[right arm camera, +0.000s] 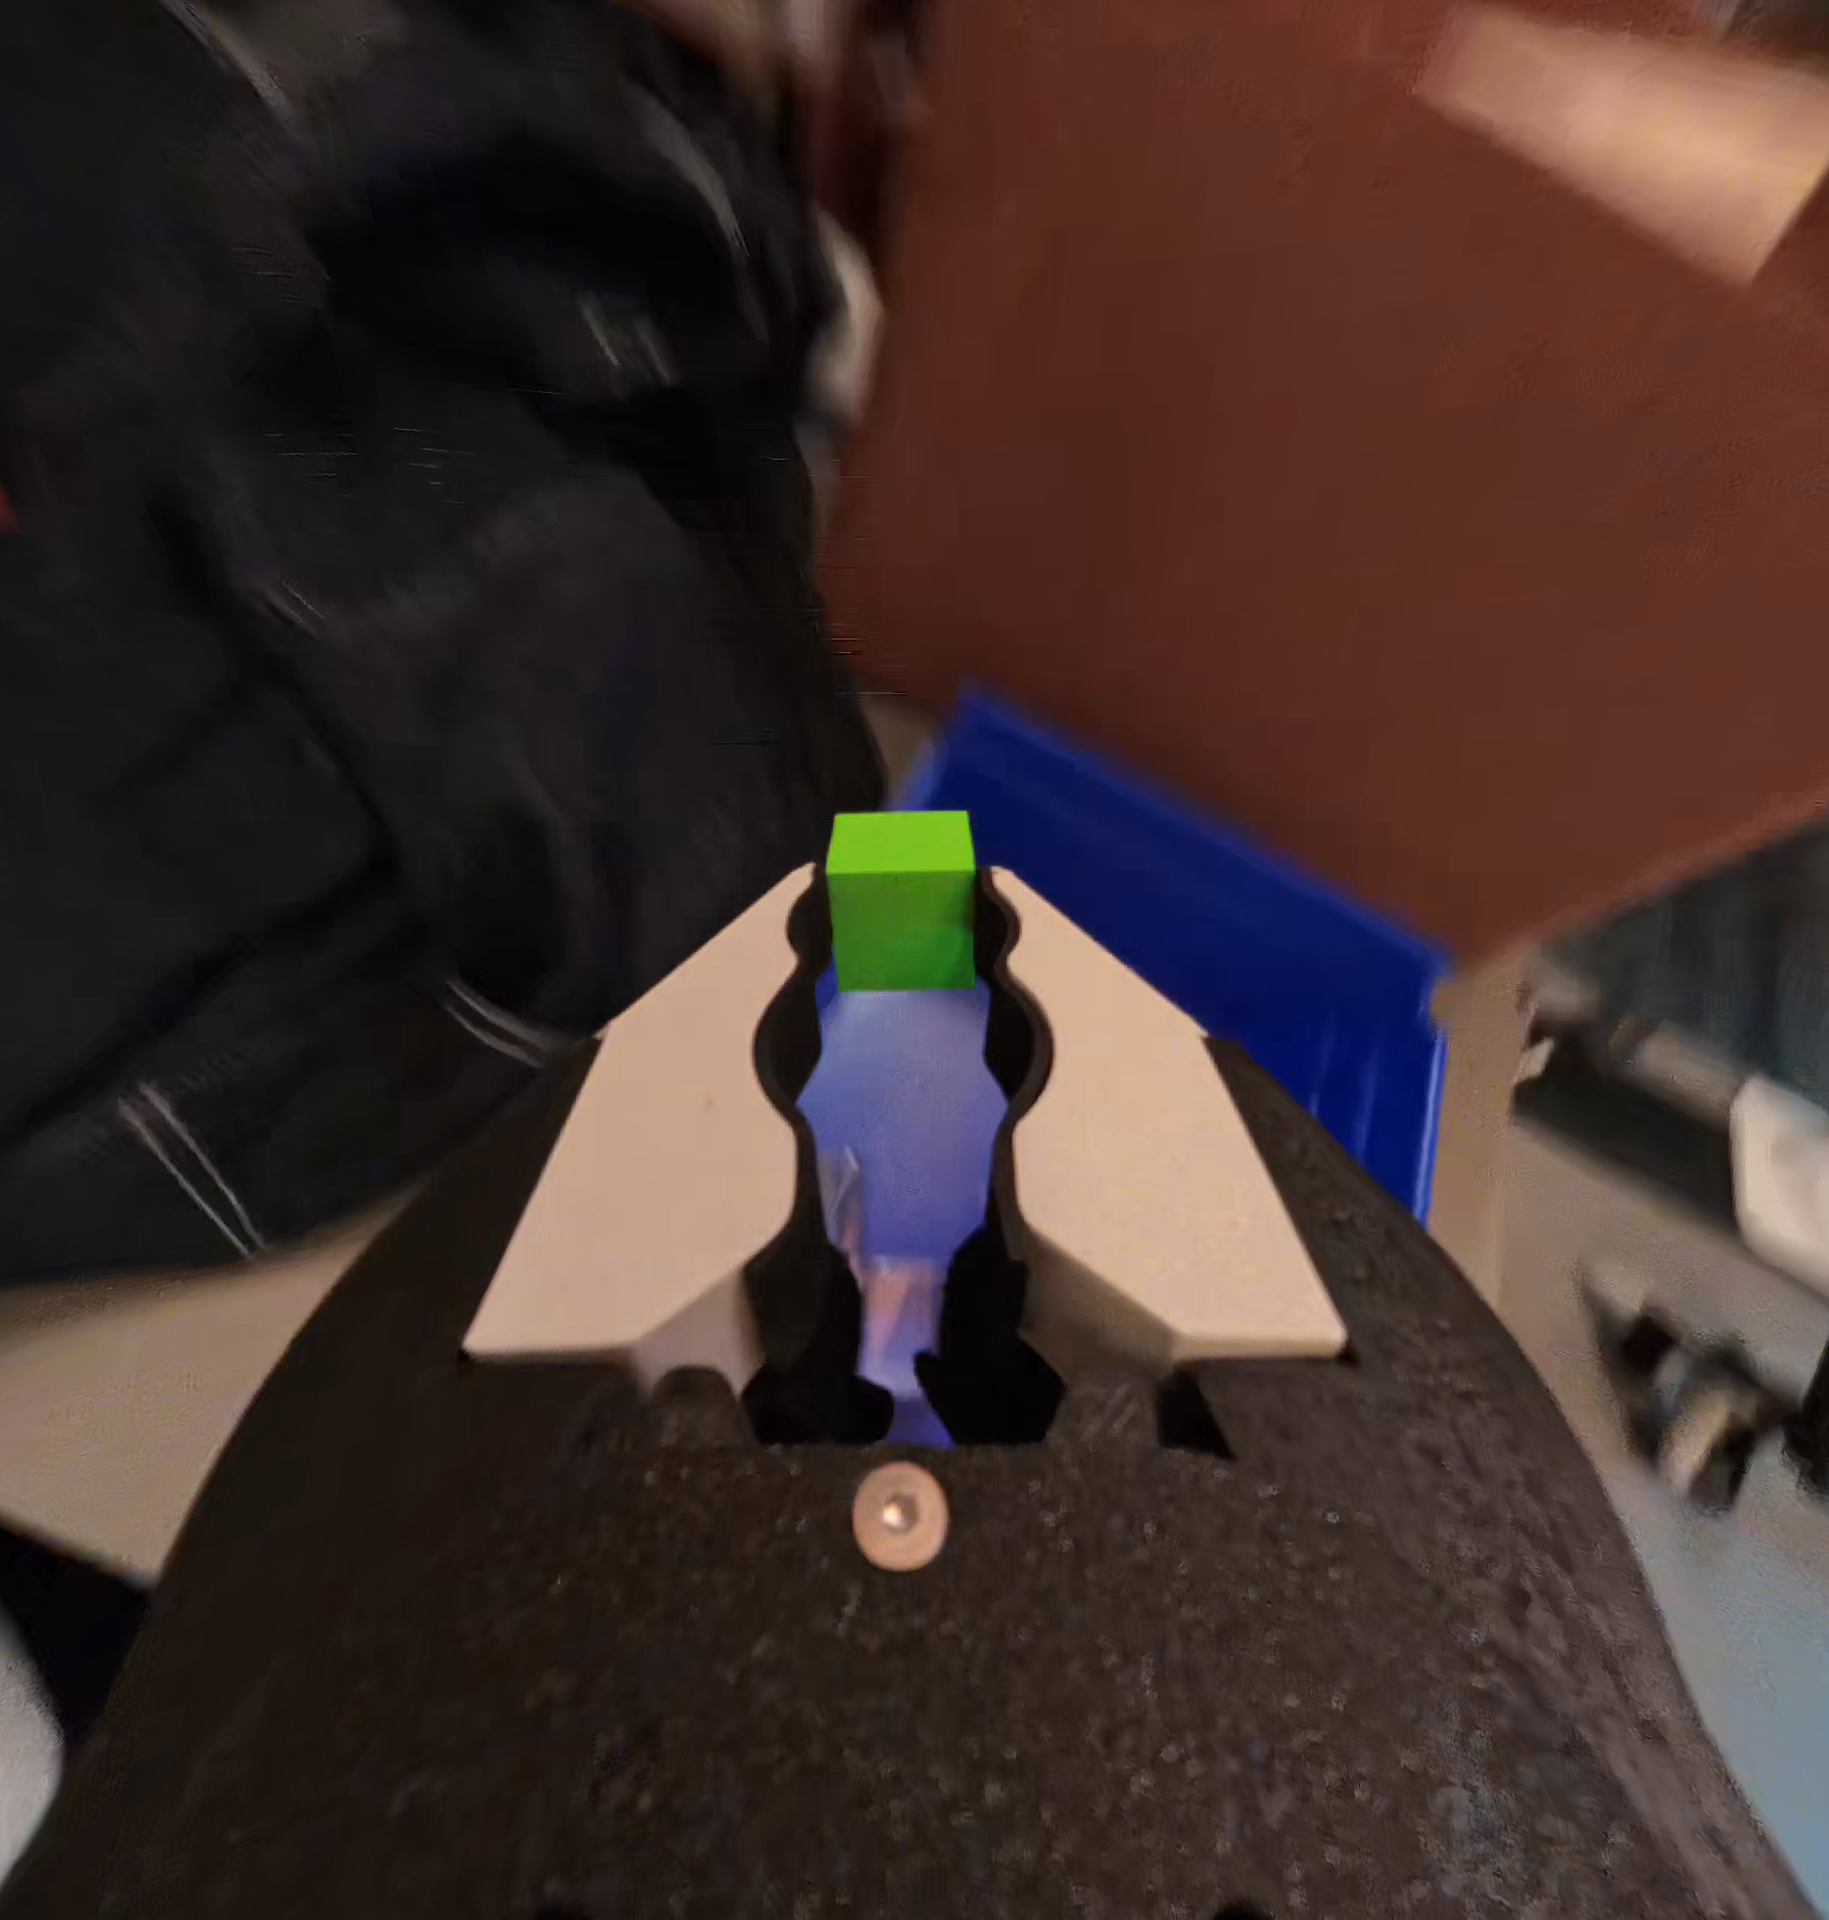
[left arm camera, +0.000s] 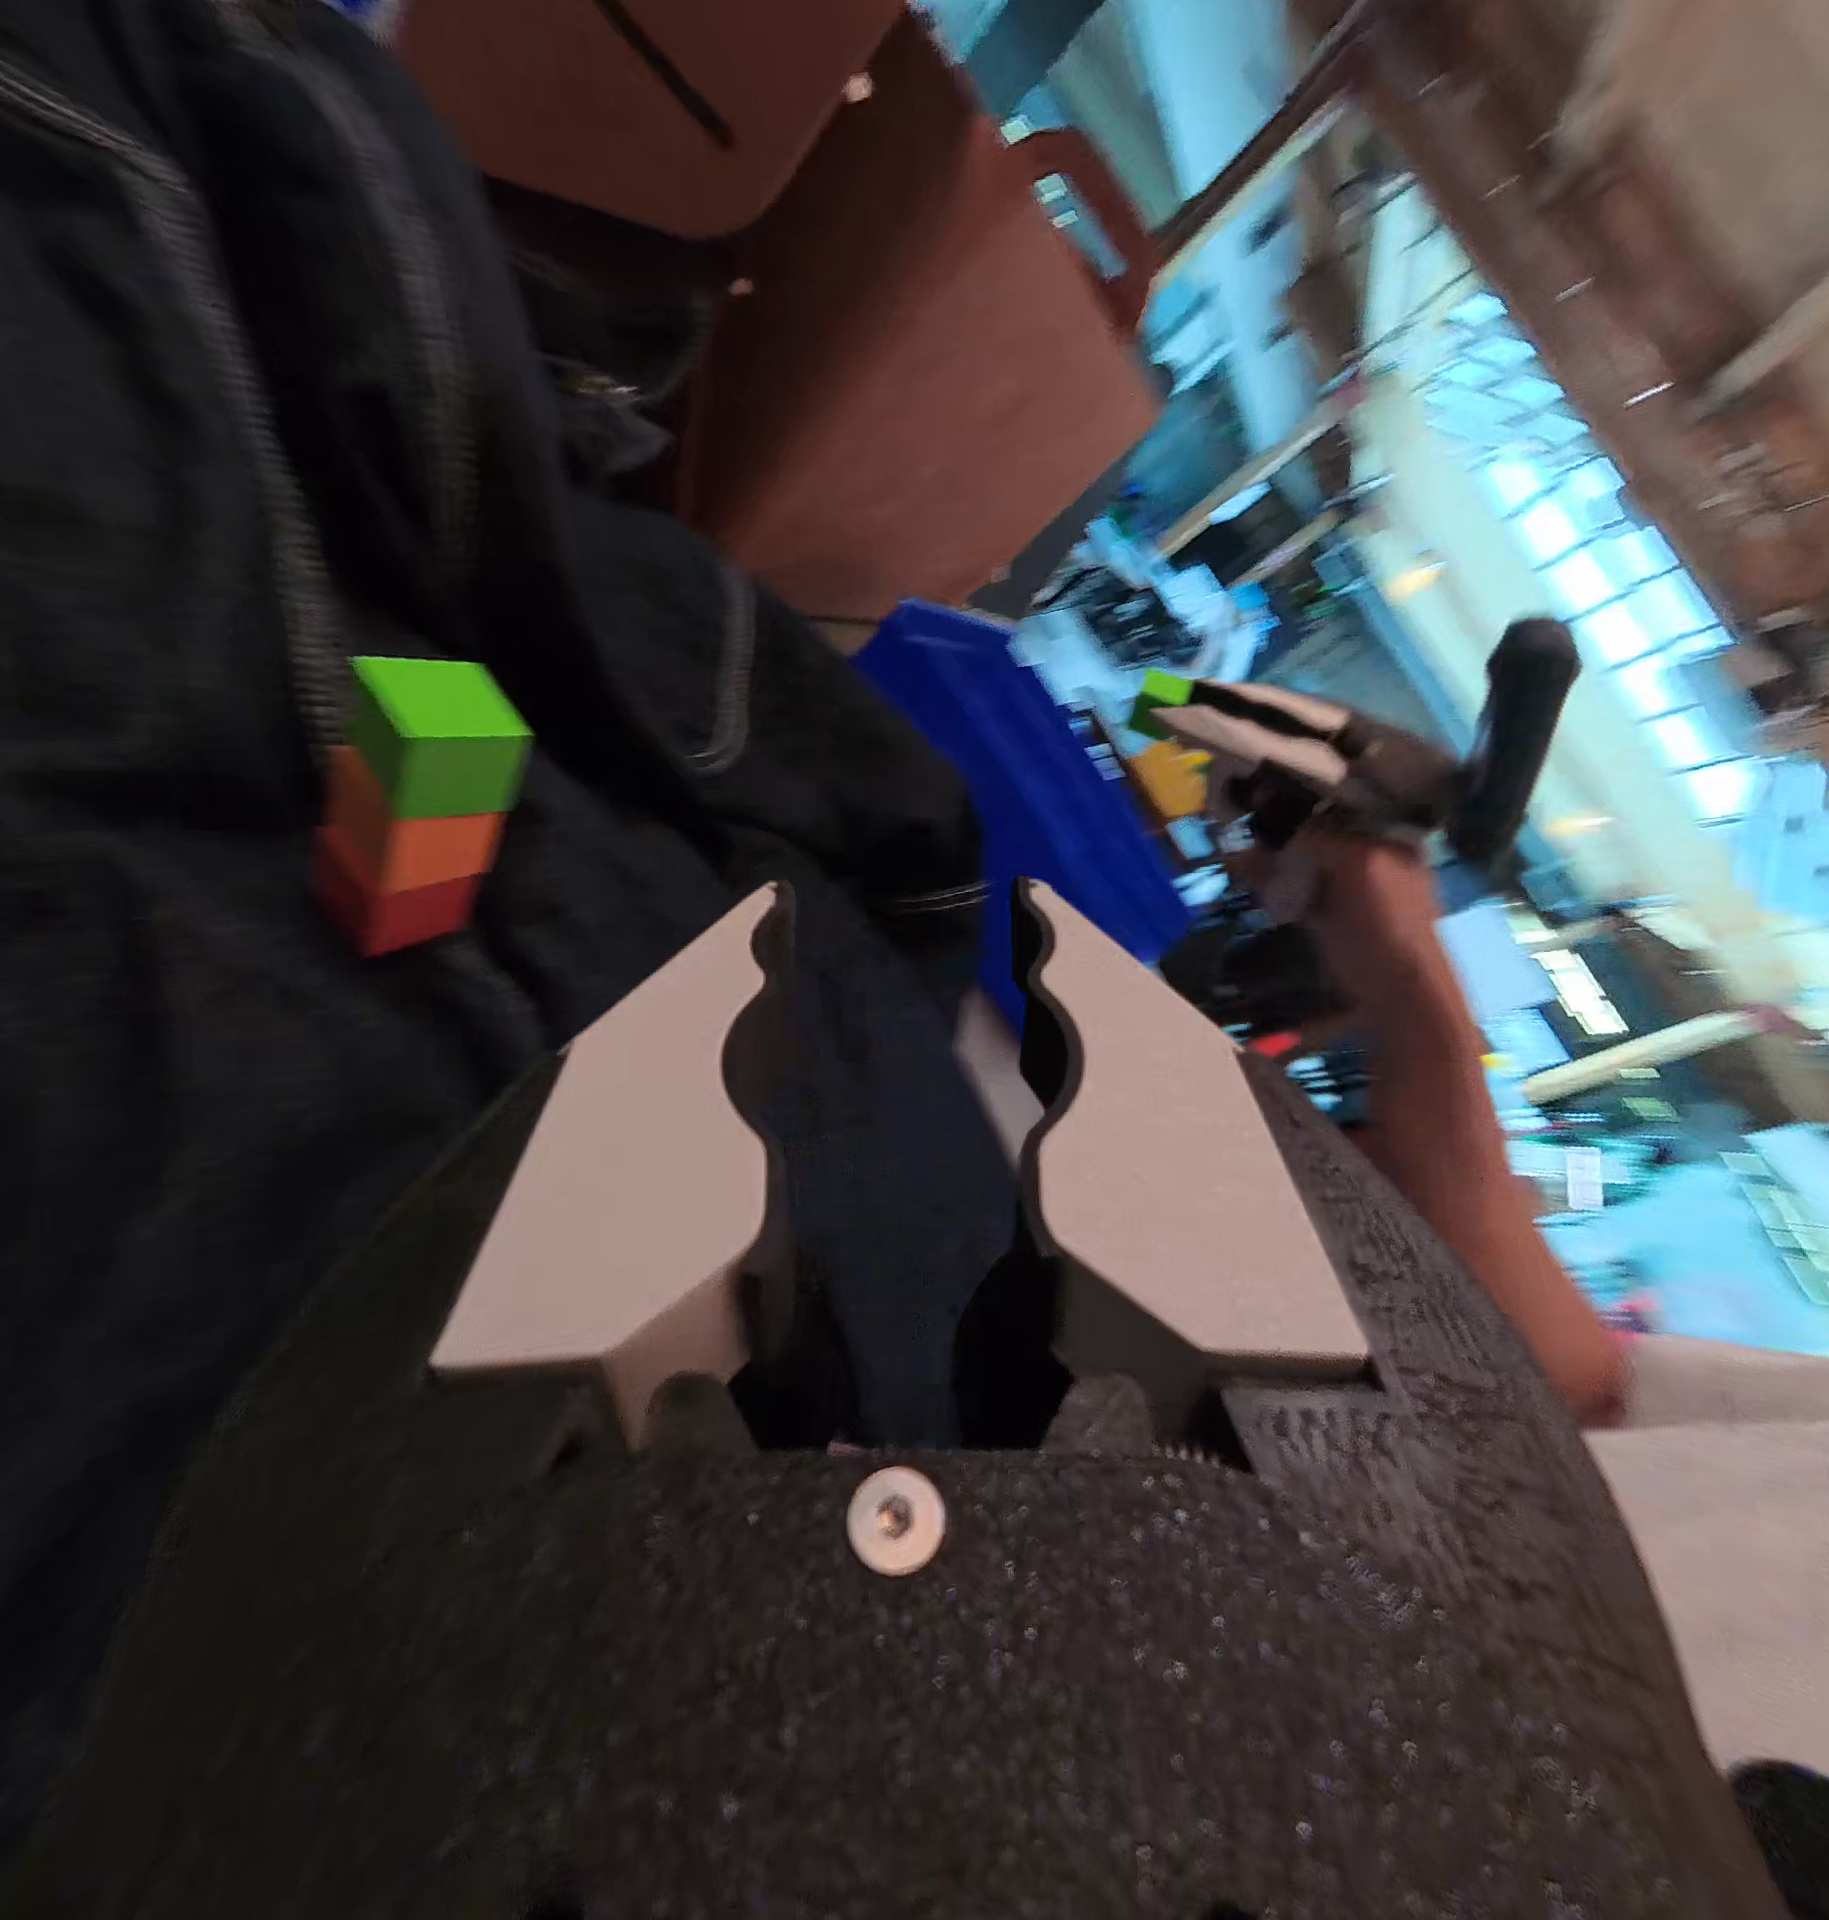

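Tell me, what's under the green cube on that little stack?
Under the stack's green cube sits an orange wooden cube, then a red wooden cube. What the red cube rests on is hidden against the black jacket.

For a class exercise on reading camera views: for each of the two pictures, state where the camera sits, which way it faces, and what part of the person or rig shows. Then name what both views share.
Left wrist view: sits on the left gripper, looking along its open, empty fingers at a dark jacket; a stack of blocks stands left, the person's forearm right.
Right wrist view: sits on the right gripper, facing a blue bin, shut on a green block.
Shared: the blue bin, the jacket, the green block and the right gripper.
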The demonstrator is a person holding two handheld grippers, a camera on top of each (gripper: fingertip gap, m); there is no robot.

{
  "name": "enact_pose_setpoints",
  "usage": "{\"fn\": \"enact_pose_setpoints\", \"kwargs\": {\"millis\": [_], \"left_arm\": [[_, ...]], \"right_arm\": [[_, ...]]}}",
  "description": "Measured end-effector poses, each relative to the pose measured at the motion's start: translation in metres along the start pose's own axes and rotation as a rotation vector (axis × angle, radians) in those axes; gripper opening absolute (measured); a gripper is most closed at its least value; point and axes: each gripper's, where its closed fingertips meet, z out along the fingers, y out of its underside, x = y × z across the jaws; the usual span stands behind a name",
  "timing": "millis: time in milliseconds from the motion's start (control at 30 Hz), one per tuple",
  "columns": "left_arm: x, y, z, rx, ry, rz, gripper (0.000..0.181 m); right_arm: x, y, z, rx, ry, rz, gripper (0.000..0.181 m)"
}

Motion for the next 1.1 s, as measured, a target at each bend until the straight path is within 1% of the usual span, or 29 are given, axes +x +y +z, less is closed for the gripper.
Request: {"fn": "enact_pose_setpoints", "kwargs": {"millis": [67, 100, 133, 167, 233, 267, 300, 333, 400, 433, 500, 567, 633, 700, 733, 833, 867, 900, 933, 967, 1033, 1067, 1100], "left_arm": [[-0.025, 0.004, 0.001, -0.034, -0.161, 0.089, 0.043], [-0.04, 0.006, 0.002, -0.054, -0.254, 0.126, 0.043], [-0.052, 0.006, 0.003, -0.063, -0.338, 0.158, 0.044], [-0.061, 0.005, 0.004, -0.064, -0.413, 0.182, 0.046], [-0.076, 0.005, 0.008, -0.078, -0.538, 0.201, 0.056], [-0.082, 0.005, 0.011, -0.086, -0.597, 0.192, 0.063], [-0.086, 0.006, 0.014, -0.087, -0.644, 0.181, 0.064], [-0.088, 0.006, 0.017, -0.084, -0.677, 0.175, 0.07], [-0.091, 0.007, 0.024, -0.078, -0.733, 0.172, 0.082], [-0.093, 0.007, 0.026, -0.073, -0.759, 0.175, 0.083], [-0.095, 0.007, 0.031, -0.071, -0.787, 0.184, 0.083], [-0.097, 0.008, 0.035, -0.072, -0.787, 0.186, 0.083], [-0.102, 0.008, 0.036, -0.066, -0.79, 0.178, 0.083], [-0.104, 0.007, 0.039, -0.066, -0.767, 0.172, 0.083], [-0.105, 0.005, 0.04, -0.064, -0.762, 0.172, 0.083], [-0.11, -0.004, 0.045, -0.057, -0.758, 0.191, 0.082], [-0.111, -0.007, 0.048, -0.056, -0.75, 0.196, 0.081], [-0.112, -0.009, 0.051, -0.057, -0.741, 0.199, 0.081], [-0.113, -0.011, 0.054, -0.062, -0.738, 0.203, 0.078], [-0.116, -0.011, 0.057, -0.076, -0.734, 0.205, 0.07], [-0.12, -0.006, 0.063, -0.135, -0.713, 0.196, 0.041], [-0.121, -0.004, 0.064, -0.153, -0.704, 0.19, 0.035], [-0.119, -0.005, 0.064, -0.157, -0.694, 0.193, 0.033]], "right_arm": [[0.035, 0.054, 0.032, -0.269, -0.094, 0.111, 0.026], [0.047, 0.076, 0.05, -0.387, -0.125, 0.177, 0.027], [0.05, 0.094, 0.066, -0.48, -0.173, 0.218, 0.027], [0.053, 0.106, 0.081, -0.542, -0.203, 0.226, 0.027], [0.053, 0.128, 0.105, -0.685, -0.234, 0.184, 0.027], [0.051, 0.138, 0.112, -0.757, -0.242, 0.139, 0.027], [0.052, 0.146, 0.117, -0.821, -0.242, 0.084, 0.026], [0.054, 0.154, 0.12, -0.883, -0.227, 0.028, 0.027], [0.056, 0.157, 0.123, -0.923, -0.221, -0.038, 0.032], [0.057, 0.156, 0.124, -0.921, -0.219, -0.056, 0.035], [0.063, 0.152, 0.123, -0.885, -0.192, -0.086, 0.041], [0.067, 0.142, 0.109, -0.819, -0.161, -0.055, 0.053], [0.064, 0.121, 0.09, -0.68, -0.136, 0.035, 0.064], [0.047, 0.092, 0.064, -0.49, -0.151, 0.139, 0.066], [0.034, 0.075, 0.049, -0.369, -0.17, 0.188, 0.066], [-0.02, 0.019, 0.0, 0.076, -0.253, 0.289, 0.058], [-0.036, 0.004, -0.016, 0.213, -0.259, 0.318, 0.058], [-0.052, -0.005, -0.028, 0.297, -0.266, 0.342, 0.058], [-0.069, -0.007, -0.034, 0.321, -0.284, 0.358, 0.058], [-0.088, -0.007, -0.036, 0.313, -0.307, 0.363, 0.058], [-0.126, -0.008, -0.035, 0.312, -0.367, 0.313, 0.057], [-0.141, -0.01, -0.034, 0.313, -0.381, 0.287, 0.057], [-0.155, -0.014, -0.032, 0.313, -0.401, 0.262, 0.058]]}}
